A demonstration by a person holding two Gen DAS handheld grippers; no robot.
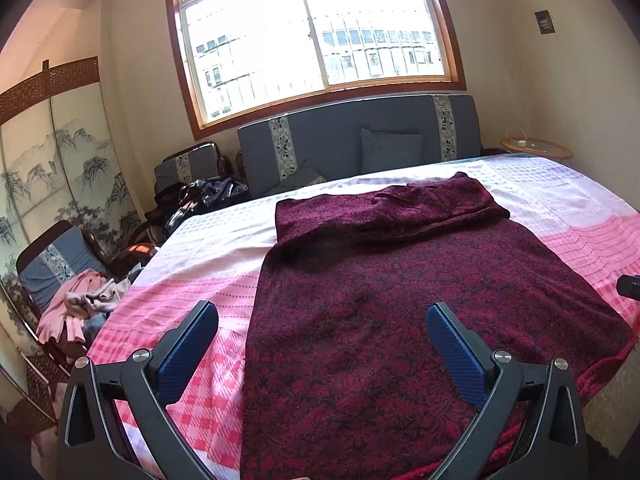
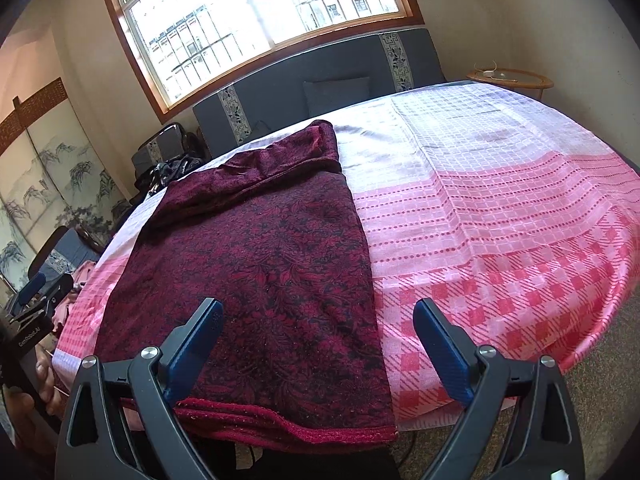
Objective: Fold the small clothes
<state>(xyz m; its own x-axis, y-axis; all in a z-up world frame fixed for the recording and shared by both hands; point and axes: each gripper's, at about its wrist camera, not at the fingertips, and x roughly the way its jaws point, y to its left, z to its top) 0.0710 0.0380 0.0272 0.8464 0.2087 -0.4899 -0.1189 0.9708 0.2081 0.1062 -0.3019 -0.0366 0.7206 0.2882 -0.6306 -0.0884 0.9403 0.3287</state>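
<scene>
1. While both tongs hover over the near edge of the table, the dark red floral garment (image 1: 400,300) lies flat on the pink checked cloth (image 1: 192,292), its far end folded back on itself towards the window (image 1: 312,40).
2. Left tongs (image 1: 322,312) are spread wide, pinching nothing; one blue finger (image 1: 188,344) hangs over the pink cloth just beside the garment's edge, the other over the garment itself.
3. Right tongs (image 2: 318,312) are likewise spread and hold nothing; one finger sits above the garment (image 2: 260,264), the other above the pink checked cloth (image 2: 500,240) beside it.
4. Seen from the right wrist, the garment's red hem (image 2: 288,420) runs along the table's near edge.
5. Beyond the garment stands a grey sofa (image 1: 360,140) under the window.
6. Beside the table, away from the garment, a chair carries a heap of pink clothes (image 1: 80,304).
</scene>
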